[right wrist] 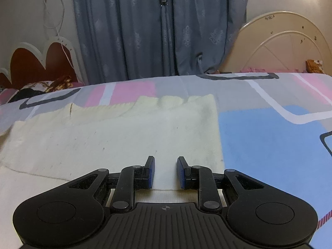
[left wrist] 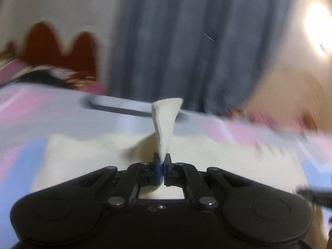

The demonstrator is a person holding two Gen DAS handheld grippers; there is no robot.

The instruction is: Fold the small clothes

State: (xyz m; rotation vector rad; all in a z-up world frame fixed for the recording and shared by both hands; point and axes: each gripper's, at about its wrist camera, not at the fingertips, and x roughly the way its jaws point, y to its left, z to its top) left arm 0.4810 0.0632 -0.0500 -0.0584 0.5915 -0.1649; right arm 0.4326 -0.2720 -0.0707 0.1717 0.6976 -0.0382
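A cream knitted garment (right wrist: 124,137) lies flat on the bed, its ribbed edge at the far side. In the blurred left wrist view the same garment (left wrist: 83,159) spreads under my left gripper (left wrist: 162,157), which is shut on a corner of it. That pinched corner (left wrist: 165,120) stands up from the jaws as a pointed flap. My right gripper (right wrist: 165,159) is low over the garment's near right part with its fingers apart. Cloth lies beneath the gap and the pads do not press on it. A fold edge runs across just behind the right fingers.
The bed sheet (right wrist: 269,137) has pink, blue and grey blocks and extends to the right of the garment. A blue-grey curtain (right wrist: 157,31) hangs behind the bed. A cream headboard (right wrist: 286,45) stands at the right and a red scalloped one (right wrist: 35,66) at the left.
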